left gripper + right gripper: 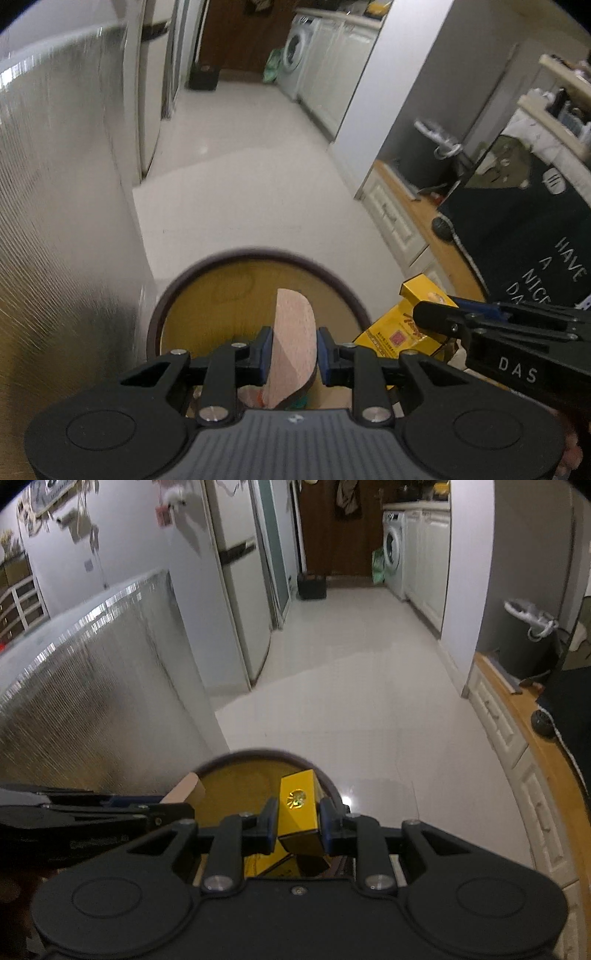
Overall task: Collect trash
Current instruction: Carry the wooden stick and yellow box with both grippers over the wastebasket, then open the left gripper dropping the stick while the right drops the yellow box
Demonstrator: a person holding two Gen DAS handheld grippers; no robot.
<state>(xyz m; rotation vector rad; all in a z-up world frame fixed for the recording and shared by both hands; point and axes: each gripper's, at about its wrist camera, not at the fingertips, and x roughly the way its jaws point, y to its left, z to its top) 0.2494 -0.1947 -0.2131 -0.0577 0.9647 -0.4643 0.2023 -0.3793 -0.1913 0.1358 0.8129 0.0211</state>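
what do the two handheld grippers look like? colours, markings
Both match: the left gripper and right gripper have matte black linkage arms with silver pivot screws, blue pads on the fingertips, and a wide black body with round recessed discs either side of a grey ribbed centre panel. Seen side-on, the right one carries white "DAS" lettering. No cables or sleeves clearly visible.

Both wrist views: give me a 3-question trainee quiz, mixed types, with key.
1. True or false: the left gripper is empty.
2. What does the right gripper hold? A) green bottle B) yellow box C) white cup
3. Fill in: below both held items is a round ____ with a dark rim.

Key:
1. False; its jaws clamp a pinkish cardboard piece.
2. B
3. bin, yellowish inside.
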